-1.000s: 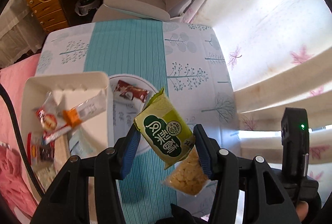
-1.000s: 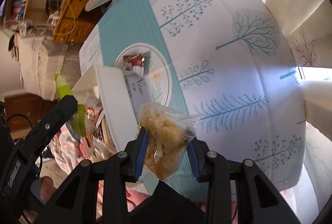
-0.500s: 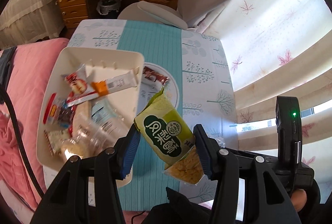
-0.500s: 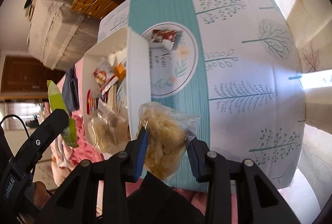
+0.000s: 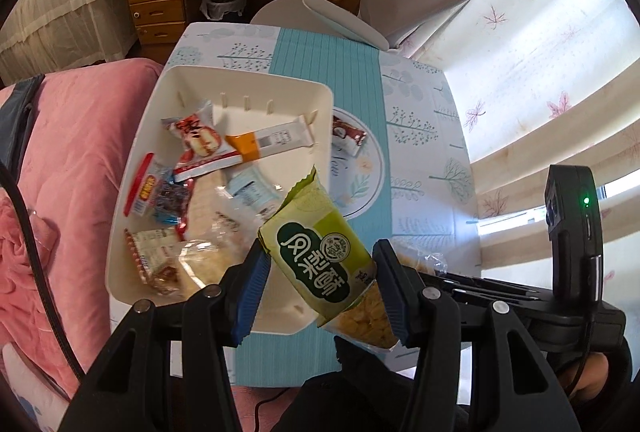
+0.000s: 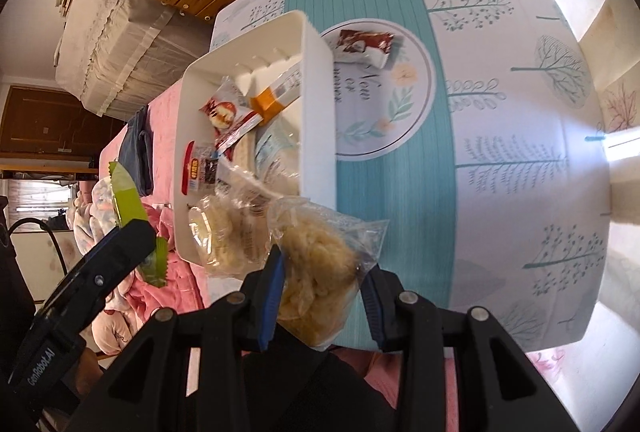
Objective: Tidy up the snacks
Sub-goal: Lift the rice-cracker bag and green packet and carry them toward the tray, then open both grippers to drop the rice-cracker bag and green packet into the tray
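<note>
Gripping a green snack packet (image 5: 316, 248), the left gripper (image 5: 320, 284) has its blue pads pressed on both side edges of the wrapper. The packet is lime green with a dark green label carrying white characters and a round seal, its top seam serrated, and it hangs tilted over the near right corner of the white bin (image 5: 248, 80). The right gripper (image 6: 322, 296) is clamped on a clear bag of pale yellow snacks (image 6: 320, 272), crinkled, see-through plastic packed with lumpy pale pieces; the bag hangs over the near end of the bin's right wall, above the teal stripe of the tablecloth (image 6: 520, 152).

One bin stands on the left half of the table, its long side running along the left edge. Inside it I count a red-and-white packet (image 5: 198, 138) showing a cream-filled treat, one long white bar wrapper with an orange band (image 5: 266, 144), one pale blue sachet (image 5: 252, 192), one red-edged packet with a dark filling (image 5: 160, 196), one brown-edged packet (image 5: 150, 258) near the front left corner, and at least one clear bag of pale pieces (image 5: 208, 256) at the front; the heap overlaps, so an exact total cannot be told.

One brown-and-white wrapped snack (image 6: 364, 46) lies outside the bin, just beside its right wall, on the round printed medallion in the middle of the tablecloth.

Two grippers are in view, each holding one item.
</note>
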`<state>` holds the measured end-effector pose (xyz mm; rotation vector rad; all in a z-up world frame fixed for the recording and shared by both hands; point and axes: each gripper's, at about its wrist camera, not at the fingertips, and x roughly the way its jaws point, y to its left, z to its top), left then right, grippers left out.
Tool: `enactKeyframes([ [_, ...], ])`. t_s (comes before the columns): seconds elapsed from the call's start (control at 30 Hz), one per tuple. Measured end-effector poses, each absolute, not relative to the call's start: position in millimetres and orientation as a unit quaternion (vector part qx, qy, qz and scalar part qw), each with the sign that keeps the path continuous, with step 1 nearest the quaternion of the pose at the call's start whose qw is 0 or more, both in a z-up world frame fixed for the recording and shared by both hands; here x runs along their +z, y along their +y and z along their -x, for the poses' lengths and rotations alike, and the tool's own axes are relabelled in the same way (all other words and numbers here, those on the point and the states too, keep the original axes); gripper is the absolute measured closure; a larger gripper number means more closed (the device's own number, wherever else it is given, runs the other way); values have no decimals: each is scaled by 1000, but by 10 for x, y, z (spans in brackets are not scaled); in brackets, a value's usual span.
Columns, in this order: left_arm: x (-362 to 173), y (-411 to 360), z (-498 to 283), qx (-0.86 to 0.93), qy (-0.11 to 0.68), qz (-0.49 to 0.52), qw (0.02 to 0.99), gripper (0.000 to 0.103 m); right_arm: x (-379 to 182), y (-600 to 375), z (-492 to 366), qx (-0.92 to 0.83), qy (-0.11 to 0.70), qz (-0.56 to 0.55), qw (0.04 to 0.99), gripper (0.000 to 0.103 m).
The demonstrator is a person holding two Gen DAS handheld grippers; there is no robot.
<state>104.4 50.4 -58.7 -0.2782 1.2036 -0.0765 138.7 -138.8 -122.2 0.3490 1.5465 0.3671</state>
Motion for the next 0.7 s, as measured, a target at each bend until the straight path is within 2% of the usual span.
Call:
enactKeyframes([
  [0.7, -661, 1220, -1127, -113, 577, 54, 807, 51, -1180, -531, -1181, 113, 660, -214, 712, 66],
])
